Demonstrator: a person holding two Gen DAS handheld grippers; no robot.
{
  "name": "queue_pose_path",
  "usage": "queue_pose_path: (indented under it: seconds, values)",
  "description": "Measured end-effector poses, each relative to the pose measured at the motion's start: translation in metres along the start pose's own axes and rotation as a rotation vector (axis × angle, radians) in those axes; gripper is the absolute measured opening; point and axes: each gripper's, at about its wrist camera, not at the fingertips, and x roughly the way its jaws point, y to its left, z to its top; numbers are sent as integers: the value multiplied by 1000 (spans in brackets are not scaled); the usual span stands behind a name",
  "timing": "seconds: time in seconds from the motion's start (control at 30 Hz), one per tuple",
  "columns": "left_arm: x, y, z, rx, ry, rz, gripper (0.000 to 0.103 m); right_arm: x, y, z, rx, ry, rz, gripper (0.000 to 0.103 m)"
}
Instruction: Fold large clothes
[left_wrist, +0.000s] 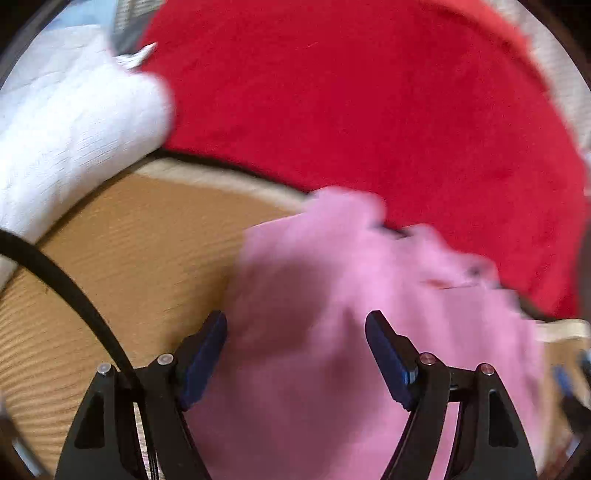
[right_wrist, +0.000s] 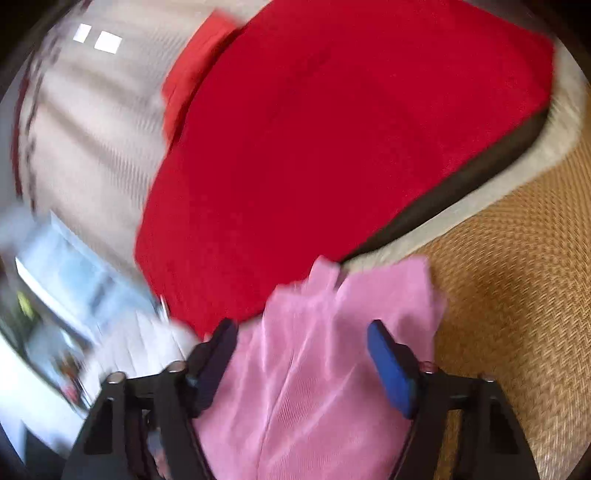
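Two sets of tongs stand spread at the bottom of their frames, black arms with blue pads. Between the fingers of the left tongs (left_wrist: 295, 354) lies a pink garment (left_wrist: 351, 314), soft and blurred, filling the lower middle and right of the left wrist view; the pads do not press on it. The right tongs (right_wrist: 301, 363) are likewise parted over the same pink cloth (right_wrist: 314, 369), which shows fine ribbing and long creases, with nothing pinched. Beneath it runs a tan woven mat (left_wrist: 122, 243), finely ridged in the left view and herringbone-patterned at the right of the right view (right_wrist: 517, 295). Beyond, a broad red cloth (left_wrist: 351, 103) with a plush, smooth surface spreads over a pale cushioned edge (right_wrist: 461, 206). White knit fabric (left_wrist: 66, 136) bulges at the left edge. No writing can be read.
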Motion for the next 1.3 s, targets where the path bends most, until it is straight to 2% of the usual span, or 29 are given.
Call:
queue_pose_path:
  seconds: [0.03,0.07,0.1,0.13,0.17,0.23,0.33,0.47,0.57,0.67,0.73,0.8,0.83,0.87,0.9,0.97,1.03,1.13,1.3]
  values:
    - [9,9,-1,-39,40,32,78,6,10,-7,-43,19,-36,69]
    - [18,21,-1,-94,86,22,80,12,12,-10,-58,33,-63,69]
    - [24,33,-1,-150,113,-28,81,19,13,-14,-67,56,-98,69]
    - [21,37,1,-144,80,-27,81,29,8,-18,-61,90,-143,69]
    - [20,37,3,-123,78,5,81,41,-2,-23,-43,131,-182,69]
    - [19,35,2,-89,78,23,81,56,-18,-30,-22,201,-195,69]
    - [5,43,4,-134,60,-21,81,50,-7,-27,-49,168,-213,68]
    - [-17,35,11,-114,-51,-15,81,44,27,-31,-122,107,-181,69]
    - [-13,9,19,-24,-99,-14,81,53,50,-31,-180,88,-132,69]
    - [4,-21,25,70,-59,-21,81,75,68,-29,-208,113,-132,67]
    - [18,-32,27,104,-15,-15,81,93,71,-30,-205,154,-142,57]
    - [40,-40,30,160,43,59,81,114,69,-34,-205,207,-193,56]
    - [54,-38,33,165,74,94,81,122,66,-41,-199,225,-218,56]
    - [61,-31,27,147,101,98,82,127,60,-40,-193,217,-238,56]
    - [68,-23,28,113,121,69,82,129,55,-39,-183,203,-241,56]
    - [67,-19,30,124,91,66,86,130,47,-35,-136,202,-225,56]
    - [70,-19,27,160,93,70,86,128,42,-34,-111,206,-199,56]
    - [65,-13,24,159,84,45,86,121,40,-33,-84,198,-169,56]
    - [45,18,23,87,81,25,85,93,45,-31,-58,179,-120,56]
